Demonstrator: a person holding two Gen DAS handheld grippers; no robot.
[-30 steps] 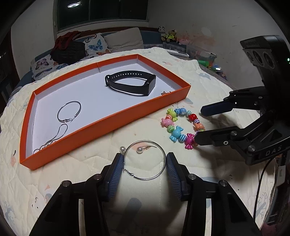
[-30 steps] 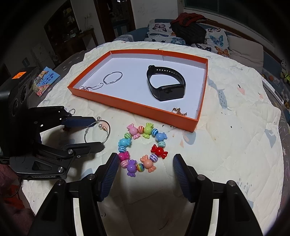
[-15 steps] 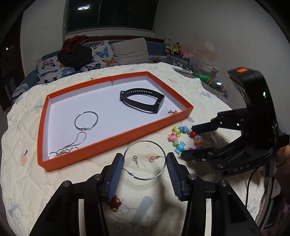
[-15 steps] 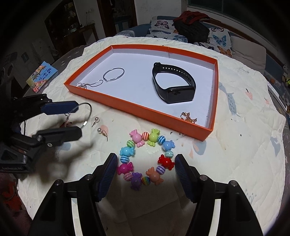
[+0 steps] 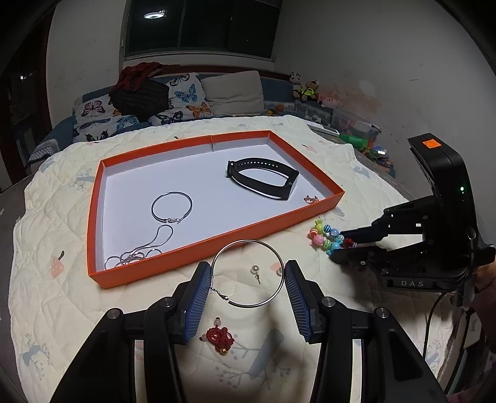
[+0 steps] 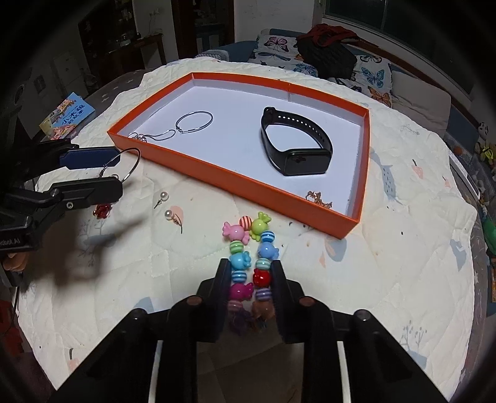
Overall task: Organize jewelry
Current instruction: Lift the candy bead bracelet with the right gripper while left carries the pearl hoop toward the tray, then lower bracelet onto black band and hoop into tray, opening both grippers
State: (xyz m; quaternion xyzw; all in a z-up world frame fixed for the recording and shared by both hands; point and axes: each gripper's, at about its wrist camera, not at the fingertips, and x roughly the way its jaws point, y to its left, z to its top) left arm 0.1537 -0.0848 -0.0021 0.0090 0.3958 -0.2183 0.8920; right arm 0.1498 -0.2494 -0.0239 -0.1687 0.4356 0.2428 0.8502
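left gripper [image 5: 248, 276]: clamped across hoop earring [image 5: 248, 273], lifted, orange tray [image 5: 217, 245] just ahead
right gripper [image 6: 248, 279]: jaws just closed, pinching bead bracelet [image 6: 249, 248]; bracelet's long axis points toward tray's near wall

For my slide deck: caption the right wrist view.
Right gripper shut on candy-bead bracelet beside orange tray; left gripper holds hoop earring.

Dark window [image 5: 198, 28], white wall [image 5: 356, 52], butterfly-print pillows [image 5: 183, 99], quilted cream cover [image 5: 49, 235]
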